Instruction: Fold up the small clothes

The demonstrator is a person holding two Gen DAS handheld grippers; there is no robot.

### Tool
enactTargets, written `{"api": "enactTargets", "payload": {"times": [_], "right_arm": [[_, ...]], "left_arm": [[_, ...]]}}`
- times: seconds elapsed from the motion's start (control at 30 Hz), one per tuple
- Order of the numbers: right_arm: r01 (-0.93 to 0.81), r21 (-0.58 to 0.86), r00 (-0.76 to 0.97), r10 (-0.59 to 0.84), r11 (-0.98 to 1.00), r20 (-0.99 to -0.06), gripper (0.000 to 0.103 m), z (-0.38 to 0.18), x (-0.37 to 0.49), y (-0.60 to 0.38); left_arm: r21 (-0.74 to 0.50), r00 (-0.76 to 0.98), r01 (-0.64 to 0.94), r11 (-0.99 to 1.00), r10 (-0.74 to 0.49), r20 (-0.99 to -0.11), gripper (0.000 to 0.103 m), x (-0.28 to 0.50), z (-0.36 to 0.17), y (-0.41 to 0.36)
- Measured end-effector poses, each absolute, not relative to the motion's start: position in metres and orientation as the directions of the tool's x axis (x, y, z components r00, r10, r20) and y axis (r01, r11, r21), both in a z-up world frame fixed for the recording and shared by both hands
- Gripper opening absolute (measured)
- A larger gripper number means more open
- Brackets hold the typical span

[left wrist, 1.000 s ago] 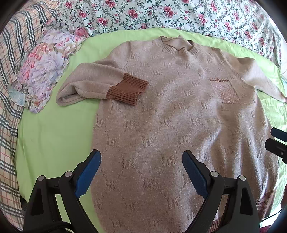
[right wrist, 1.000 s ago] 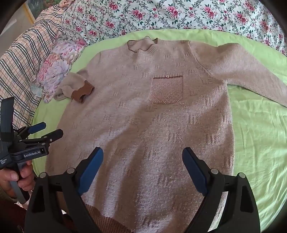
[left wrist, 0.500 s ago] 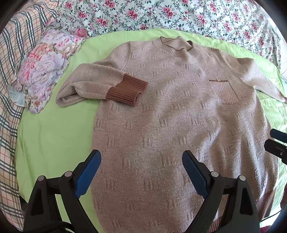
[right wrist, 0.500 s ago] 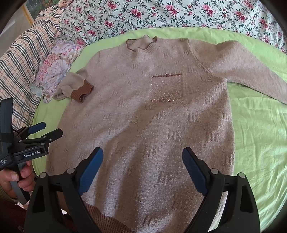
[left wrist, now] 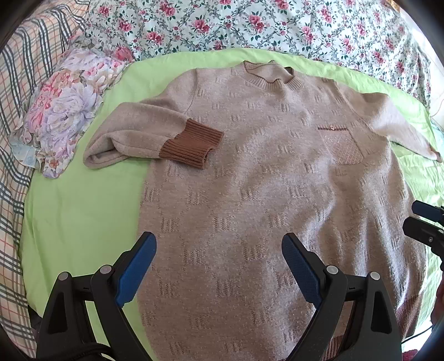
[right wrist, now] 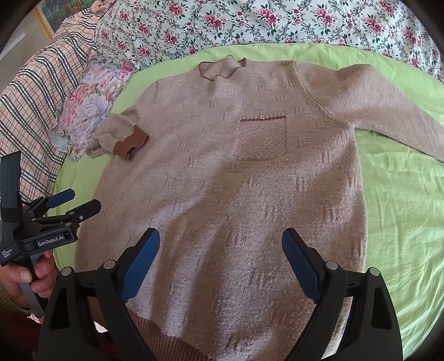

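Beige knitted sweater with a woven block pattern and brown ribbed trim [right wrist: 222, 194] lies face up, spread flat on the lime-green sheet [right wrist: 402, 222] that covers the bed, neck away from the cameras, hem nearest them. Progress looks early: 1 fold done out of several. The sleeve with the brown ribbed cuff [left wrist: 188, 147] is already doubled back so the cuff rests on the chest; the other long sleeve [right wrist: 388, 111] lies stretched out across the sheet, not yet folded. Body not folded at all, hem flat, collar [right wrist: 222, 69] slightly rumpled. Left to do, by my read: bring in the second sleeve, then fold the body, probably hem toward neck. Left gripper [left wrist: 219, 266] hovers above the lower body of the sweater, blue-padded fingers spread wide, pinching nothing. Right gripper [right wrist: 220, 263] likewise over the lower body near the hem, fingers spread wide, nothing between them. Neither touches the fabric as far as I can tell. Small sparkly chest pocket [right wrist: 262, 138] has a tiny metal emblem at its top edge, too small to read. Writing: the left gripper's body, seen in the right wrist view with a hand [right wrist: 22, 280] on its handle, reads "GenRobot.AI"; a smaller side label is too small to be sure of. Rose-print quilt [right wrist: 277, 22], plaid cloth [right wrist: 33, 111] and a folded peony-print fabric [left wrist: 63, 111] sit beyond the sheet.
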State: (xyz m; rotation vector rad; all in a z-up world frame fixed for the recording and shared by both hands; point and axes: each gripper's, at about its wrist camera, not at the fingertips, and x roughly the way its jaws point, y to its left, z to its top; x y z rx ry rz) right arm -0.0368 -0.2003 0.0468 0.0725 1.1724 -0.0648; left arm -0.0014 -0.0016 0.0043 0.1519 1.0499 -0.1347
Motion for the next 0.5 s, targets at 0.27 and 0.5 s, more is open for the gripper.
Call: {"api": "enactTargets", "payload": {"times": [0.27,0.5], "right_arm": [[0.127,0.016,0.32,-0.026,0.992,-0.947,0.09,0.045,-0.038,-0.205],[0.17,0.033,0.356,-0.03,0.985,-0.934,0.09,0.048,-0.048,-0.222]], "left_arm": [[0.051,0.485,0.191,0.98,-0.049,-0.873,0.093,0.0,0.004,-0.004],[0.051,0.506,0.205,0.978,-0.061,-0.861,0.093,0.004,0.003,-0.011]]}}
